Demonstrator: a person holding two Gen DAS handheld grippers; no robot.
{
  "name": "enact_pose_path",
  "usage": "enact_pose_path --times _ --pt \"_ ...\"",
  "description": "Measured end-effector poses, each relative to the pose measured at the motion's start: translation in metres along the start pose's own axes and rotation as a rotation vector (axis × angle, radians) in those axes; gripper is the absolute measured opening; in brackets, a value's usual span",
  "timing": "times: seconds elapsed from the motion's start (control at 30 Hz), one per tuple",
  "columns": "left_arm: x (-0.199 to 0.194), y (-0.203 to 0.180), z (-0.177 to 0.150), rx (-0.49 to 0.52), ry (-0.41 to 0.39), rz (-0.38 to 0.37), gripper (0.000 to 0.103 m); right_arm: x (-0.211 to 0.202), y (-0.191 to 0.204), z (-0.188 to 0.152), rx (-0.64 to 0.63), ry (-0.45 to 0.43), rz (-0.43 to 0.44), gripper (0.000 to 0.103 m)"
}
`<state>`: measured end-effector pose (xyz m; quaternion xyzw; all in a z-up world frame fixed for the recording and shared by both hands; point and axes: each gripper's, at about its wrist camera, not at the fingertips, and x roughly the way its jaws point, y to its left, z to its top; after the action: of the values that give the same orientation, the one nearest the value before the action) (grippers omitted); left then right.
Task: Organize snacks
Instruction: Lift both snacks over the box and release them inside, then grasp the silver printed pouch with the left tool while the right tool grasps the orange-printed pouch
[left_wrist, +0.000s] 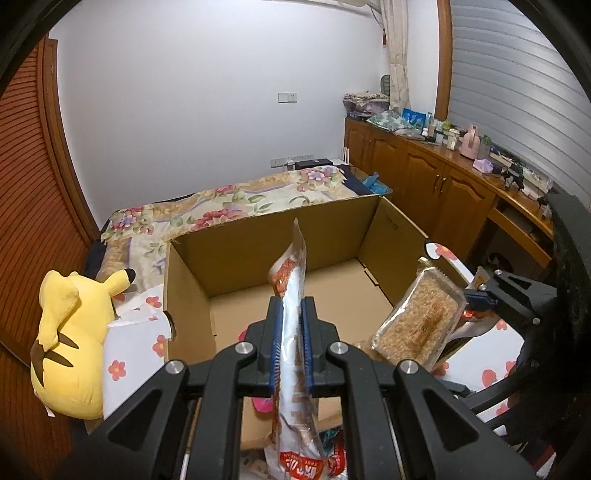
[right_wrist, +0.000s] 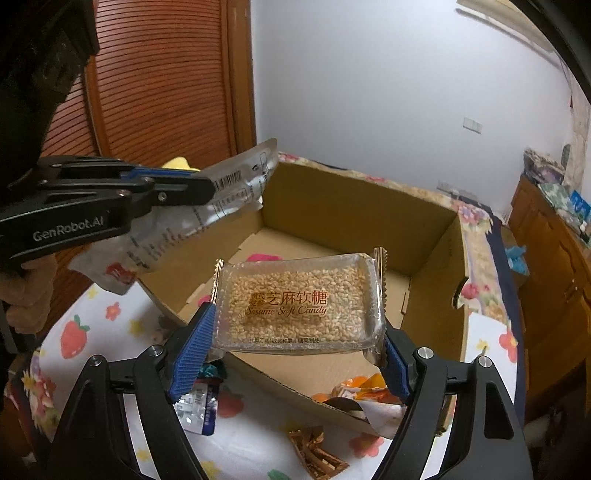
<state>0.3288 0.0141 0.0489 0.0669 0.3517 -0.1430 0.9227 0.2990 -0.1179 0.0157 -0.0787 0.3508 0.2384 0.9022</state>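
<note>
My left gripper (left_wrist: 291, 314) is shut on a tall silver and red snack pouch (left_wrist: 291, 280), held upright over the near edge of an open cardboard box (left_wrist: 258, 254). It shows from the side in the right wrist view (right_wrist: 199, 184), with the pouch (right_wrist: 236, 188) above the box's left wall. My right gripper (right_wrist: 295, 339) is shut on a clear sesame soft candy pack (right_wrist: 295, 302), held flat over the box's (right_wrist: 369, 206) near wall. That pack (left_wrist: 417, 325) also shows in the left wrist view, at the box's right side. A pink item (right_wrist: 264, 257) lies inside the box.
Loose snack packets lie on the flowered cloth in front of the box: a blue and silver one (right_wrist: 199, 410), an orange one (right_wrist: 365, 395), a brown one (right_wrist: 317, 450). A yellow plush toy (left_wrist: 70, 339) sits left of the box. A wooden cabinet (left_wrist: 436, 184) stands to the right.
</note>
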Motion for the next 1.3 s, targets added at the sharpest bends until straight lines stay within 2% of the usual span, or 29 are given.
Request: enact_pose_path --times 0.03,0.43,0.7,1.0,1.13,1.3 --pt "0.002 0.0 0.001 0.002 0.004 -0.001 0.002 0.001 0.0 0.001 0.004 0.003 -0.004 0.083" --pt "0.004 0.002 -0.004 0.006 0.015 -0.006 0.002 -0.002 0.001 0.002 0.019 -0.02 -0.015 0.088" --pt "-0.022 -0.004 -0.031 0.013 -0.001 -0.018 0.004 -0.048 0.007 -0.007 0.026 -0.094 0.008 0.088" --pt "-0.057 -0.017 -0.081 0.019 -0.02 -0.048 0.009 -0.106 0.021 -0.053 0.048 -0.139 0.004 0.088" --pt "-0.057 -0.02 -0.107 0.013 0.001 -0.059 0.016 -0.112 0.024 -0.077 0.067 -0.121 -0.002 0.088" --pt "-0.052 -0.024 -0.138 -0.003 0.034 -0.063 0.018 -0.108 0.021 -0.11 0.099 -0.079 -0.009 0.088"
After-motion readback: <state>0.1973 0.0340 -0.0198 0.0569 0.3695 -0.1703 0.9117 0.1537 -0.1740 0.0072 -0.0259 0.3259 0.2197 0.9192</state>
